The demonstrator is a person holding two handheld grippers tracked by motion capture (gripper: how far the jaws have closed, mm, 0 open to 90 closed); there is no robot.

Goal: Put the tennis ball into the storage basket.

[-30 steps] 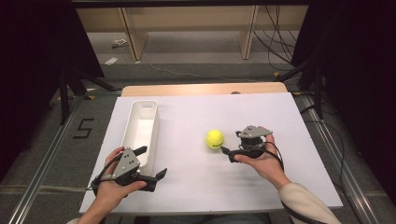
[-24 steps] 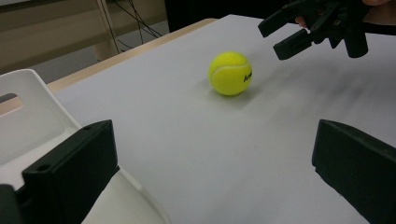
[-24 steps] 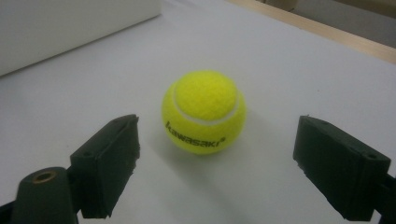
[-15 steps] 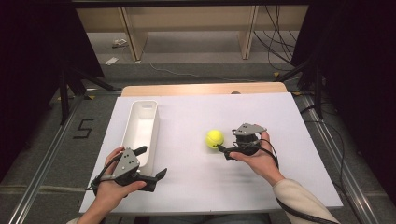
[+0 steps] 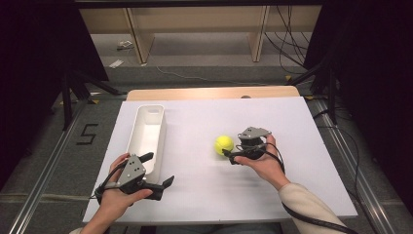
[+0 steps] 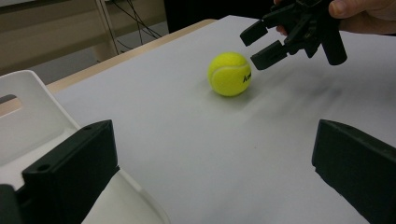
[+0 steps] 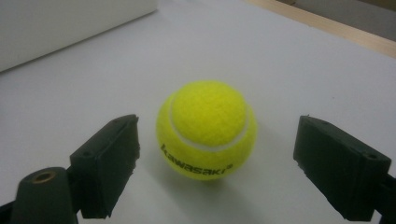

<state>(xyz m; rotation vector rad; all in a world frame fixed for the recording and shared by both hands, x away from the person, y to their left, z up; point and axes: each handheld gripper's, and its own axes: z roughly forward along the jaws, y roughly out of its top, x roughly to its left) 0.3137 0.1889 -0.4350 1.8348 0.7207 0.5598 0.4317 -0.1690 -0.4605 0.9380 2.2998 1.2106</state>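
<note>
1. High view: the right gripper is sitting just beside the tennis ball, its jaws standing wide and pointing at the ball. The left gripper is resting at the near end of the white bin, jaws also wide and holding nothing. Count: one ball, one bin, two grippers, one white table.

2. Left gripper view: the tennis ball is lying well ahead of this gripper's jaws, on the bare table. The right gripper is hovering just beyond it, jaws apart. The bin's end wall is sitting behind the left-hand jaw. Risk: the ball is resting free, so a glancing touch from one jaw is likely to roll it away.

3. Right gripper view: the tennis ball is lying just ahead of the jaw tips, slightly nearer the left-hand jaw, touching neither. Risks: closing from here is likely to pinch only the near curve and squirt the ball forward; the off-centre position means one jaw is likely to make contact first and push the ball sideways. Count: one ball, two jaws.
</note>
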